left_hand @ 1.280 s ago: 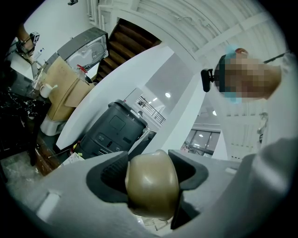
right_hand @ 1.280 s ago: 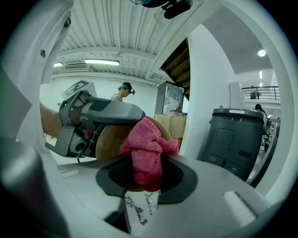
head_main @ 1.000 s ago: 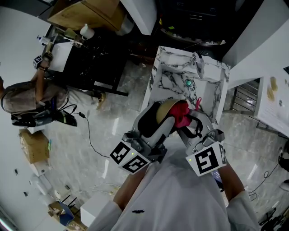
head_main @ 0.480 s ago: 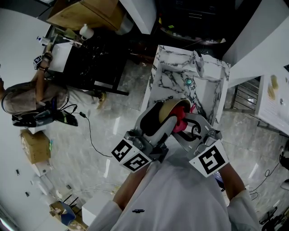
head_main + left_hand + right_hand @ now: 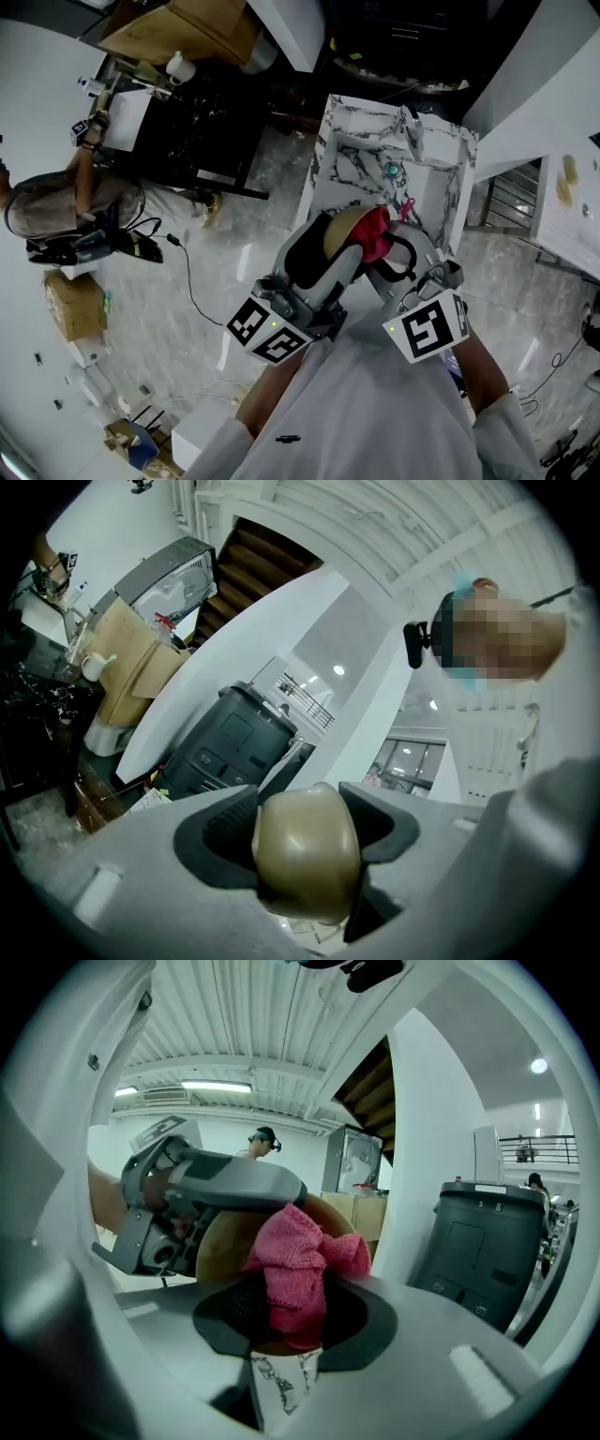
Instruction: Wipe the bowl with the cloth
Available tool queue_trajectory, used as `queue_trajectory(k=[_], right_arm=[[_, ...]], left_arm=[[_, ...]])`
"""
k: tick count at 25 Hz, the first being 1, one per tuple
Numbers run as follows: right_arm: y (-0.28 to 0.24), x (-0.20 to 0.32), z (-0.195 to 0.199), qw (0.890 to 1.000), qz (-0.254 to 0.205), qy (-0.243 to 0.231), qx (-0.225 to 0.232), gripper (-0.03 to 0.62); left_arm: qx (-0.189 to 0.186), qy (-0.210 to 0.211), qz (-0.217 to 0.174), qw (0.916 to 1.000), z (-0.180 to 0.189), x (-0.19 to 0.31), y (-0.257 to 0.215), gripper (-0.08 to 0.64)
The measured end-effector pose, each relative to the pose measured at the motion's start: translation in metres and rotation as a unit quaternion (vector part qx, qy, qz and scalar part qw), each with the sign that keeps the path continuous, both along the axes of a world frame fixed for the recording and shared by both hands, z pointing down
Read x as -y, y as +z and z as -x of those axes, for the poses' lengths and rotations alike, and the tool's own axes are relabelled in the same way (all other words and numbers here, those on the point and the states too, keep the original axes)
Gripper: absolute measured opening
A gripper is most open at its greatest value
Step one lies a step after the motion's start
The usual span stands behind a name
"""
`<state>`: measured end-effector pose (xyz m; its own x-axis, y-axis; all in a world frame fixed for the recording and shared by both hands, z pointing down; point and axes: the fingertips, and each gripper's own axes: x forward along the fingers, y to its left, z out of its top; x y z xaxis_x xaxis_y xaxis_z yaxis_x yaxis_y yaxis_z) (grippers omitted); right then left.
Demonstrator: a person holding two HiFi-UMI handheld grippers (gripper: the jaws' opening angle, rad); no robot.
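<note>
We hold the bowl (image 5: 337, 234) off the bench (image 5: 349, 161), up in front of the chest. This is likely so both tools can work on it freely, without the bowl sliding about on a surface. The left tool (image 5: 328, 255) is clamped on the bowl's rim, one jaw inside and one outside. In the left gripper view the tan rim fills the gap between the jaws. That edge grip leaves most of the inner face open and turned toward the other side.

The right tool (image 5: 382, 255) is closed on the pink cloth (image 5: 302, 1258). It pinches the cloth low, so a loose bunch sticks out past the jaws. We judge this is on purpose — the soft wad, not the hard jaw, should meet the bowl. In the right gripper view the wad lies against the bowl's inner face near the rim, just under the left tool.

Wiping looks to be under way. How much of the inside has been covered we cannot tell. The pinch on the rim is narrow — pushing too hard with the cloth could twist the bowl in that grip.
</note>
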<state>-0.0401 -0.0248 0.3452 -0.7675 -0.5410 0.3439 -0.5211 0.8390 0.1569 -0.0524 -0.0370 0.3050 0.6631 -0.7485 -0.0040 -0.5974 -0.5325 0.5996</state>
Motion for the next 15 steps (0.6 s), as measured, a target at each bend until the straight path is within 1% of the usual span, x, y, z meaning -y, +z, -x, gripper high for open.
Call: queue_trajectory(k=[4, 7, 10, 13, 14, 15], right_arm=[[0.007, -0.009, 0.0, 1.0, 0.019, -0.014, -0.011, 0.123], [0.009, -0.015, 0.001, 0.999, 0.038, -0.027, -0.003, 0.123], [0.006, -0.021, 0.004, 0.998, 0.044, -0.047, 0.017, 0.123], [0.0, -0.029, 0.006, 0.995, 0.05, -0.078, 0.038, 0.121], [-0.003, -0.03, 0.005, 0.994, 0.056, -0.082, 0.054, 0.121], [-0.007, -0.029, 0.004, 0.992, 0.062, -0.076, 0.079, 0.123]], left_arm=[[0.001, 0.004, -0.001, 1.0, -0.002, 0.001, 0.001, 0.276], [-0.001, 0.006, 0.0, 1.0, -0.004, 0.002, 0.002, 0.276], [0.0, 0.013, 0.0, 0.9999, -0.006, 0.003, 0.003, 0.276], [-0.004, 0.026, 0.005, 0.9996, -0.009, 0.001, 0.003, 0.276], [-0.007, 0.029, 0.005, 0.9996, -0.01, 0.0, 0.003, 0.276], [-0.009, 0.03, 0.005, 0.9995, -0.011, -0.001, 0.003, 0.276]])
